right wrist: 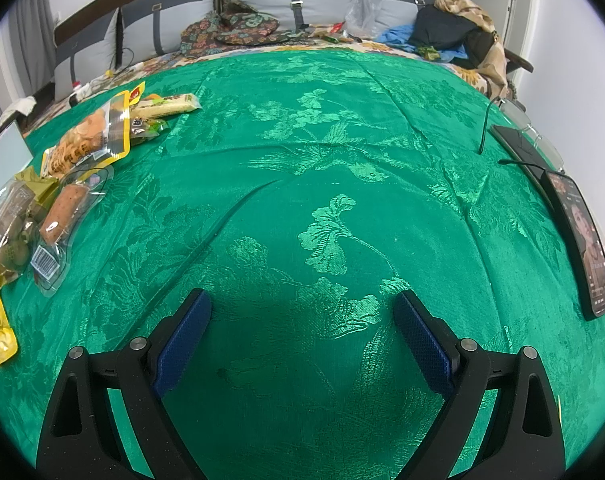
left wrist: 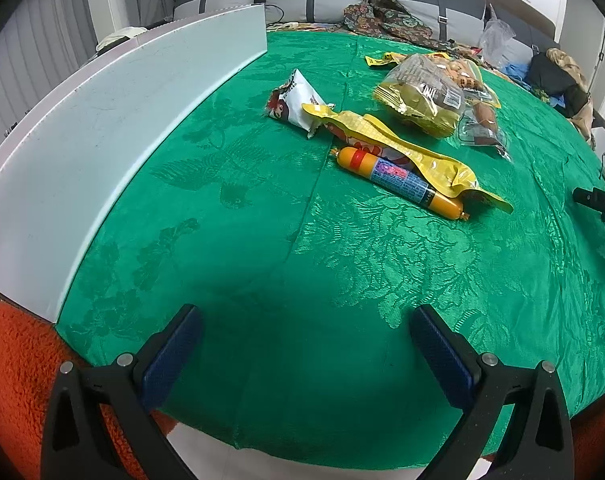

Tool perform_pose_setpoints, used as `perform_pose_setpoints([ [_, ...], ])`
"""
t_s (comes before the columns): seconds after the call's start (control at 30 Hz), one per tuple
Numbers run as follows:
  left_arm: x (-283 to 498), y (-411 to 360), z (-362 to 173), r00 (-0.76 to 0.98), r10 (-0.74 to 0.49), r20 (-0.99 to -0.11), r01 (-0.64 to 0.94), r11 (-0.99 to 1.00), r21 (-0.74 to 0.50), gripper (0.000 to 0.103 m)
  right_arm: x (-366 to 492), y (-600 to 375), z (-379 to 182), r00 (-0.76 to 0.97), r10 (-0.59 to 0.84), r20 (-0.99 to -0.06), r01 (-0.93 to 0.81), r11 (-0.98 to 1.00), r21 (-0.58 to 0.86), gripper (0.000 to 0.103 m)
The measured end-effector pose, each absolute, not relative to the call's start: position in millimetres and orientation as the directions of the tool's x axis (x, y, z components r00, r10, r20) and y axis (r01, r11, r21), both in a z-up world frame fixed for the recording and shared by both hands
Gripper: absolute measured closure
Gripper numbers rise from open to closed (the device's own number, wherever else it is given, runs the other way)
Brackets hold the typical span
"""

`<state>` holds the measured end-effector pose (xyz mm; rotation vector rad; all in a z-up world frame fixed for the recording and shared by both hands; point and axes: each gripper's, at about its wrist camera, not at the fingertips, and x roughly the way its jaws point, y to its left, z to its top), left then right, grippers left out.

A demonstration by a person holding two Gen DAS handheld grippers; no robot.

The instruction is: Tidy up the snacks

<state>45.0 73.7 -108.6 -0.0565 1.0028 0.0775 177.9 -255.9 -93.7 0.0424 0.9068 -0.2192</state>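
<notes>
Snacks lie loose on the green cloth, clustered ahead of my left gripper's camera. Orange sausage stick [left wrist: 398, 182] with blue label lies flat on its side, touching the long yellow pouch [left wrist: 398, 148] that partly overlaps it. White triangular packet [left wrist: 296, 100] sits at the pouch's far end, touching it. Beyond, a clear bag of olive-green wrapped pieces [left wrist: 422, 98], bulging. Just beside that, a clear-wrapped brown sausage [right wrist: 62, 210], barcode visible. Farther off: yellow-edged bag of orange crisps [right wrist: 88, 136] and a pale long bar [right wrist: 168, 105].
</notes>
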Motion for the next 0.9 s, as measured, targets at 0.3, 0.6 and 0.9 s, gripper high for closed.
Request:
perform_pose_setpoints([
  [0.3,47.0,74.4,-108.9,0.539,0.035,-0.842,-0.089,0.996,-0.016,0.0,177.9,-255.8,-93.7,0.596,-0.171,-0.785,0.207,0.977,-0.056,0.008],
  [0.6,48.1,74.4,-109.6,0.546,0.03,-0.837,-0.081,0.997,-0.018,0.0,177.9,-255.7,-93.6,0.594,-0.168,-0.786,0.205,0.977,-0.054,0.008],
  [0.9,50.6,72.6,-110.3,0.55,0.026,-0.835,-0.074,0.997,-0.018,0.0,178.2,-256.1,-93.7,0.594,-0.168,-0.786,0.205,0.977,-0.054,0.008],
])
